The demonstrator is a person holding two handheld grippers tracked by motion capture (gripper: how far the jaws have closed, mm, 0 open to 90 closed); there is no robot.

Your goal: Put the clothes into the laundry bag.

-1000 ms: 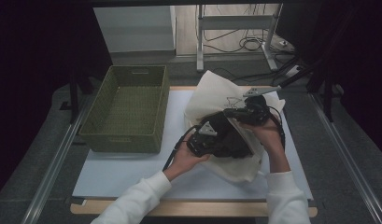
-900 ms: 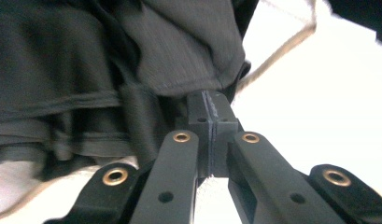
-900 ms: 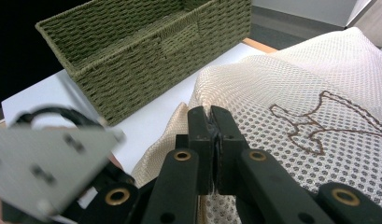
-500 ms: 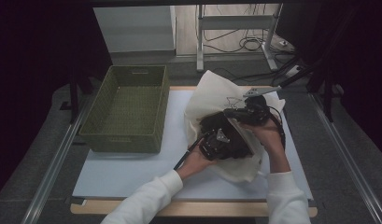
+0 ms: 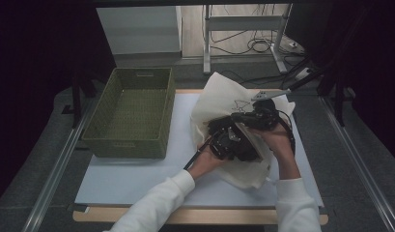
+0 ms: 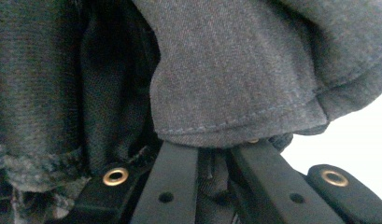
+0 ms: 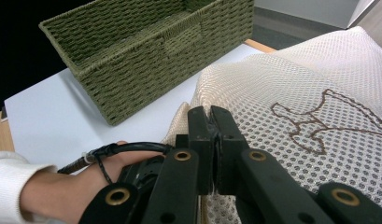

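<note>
A cream mesh bag (image 5: 223, 93) with a brown stitched figure lies on the white table top (image 5: 137, 179). My right gripper (image 5: 257, 119) is shut on the bag's rim (image 7: 205, 100), and its two jaws pinch the mesh between them (image 7: 211, 119). My left gripper (image 5: 230, 141) is just left of it, down at the bag's mouth. In the left gripper view a dark grey garment (image 6: 235, 70) drapes over the jaws of the left gripper (image 6: 216, 144) and hides their tips. Dark cloth sits in the narrow gap between them.
An empty green woven basket (image 5: 130, 112) stands on the left part of the table, close to the bag (image 7: 146, 51). Bare white surface lies in front of the basket and the bag. Metal rails (image 5: 55, 169) run along both sides of the table.
My left hand has moved right and down, further into the bag's mouth. The right hand and the bag rim have stayed put.
</note>
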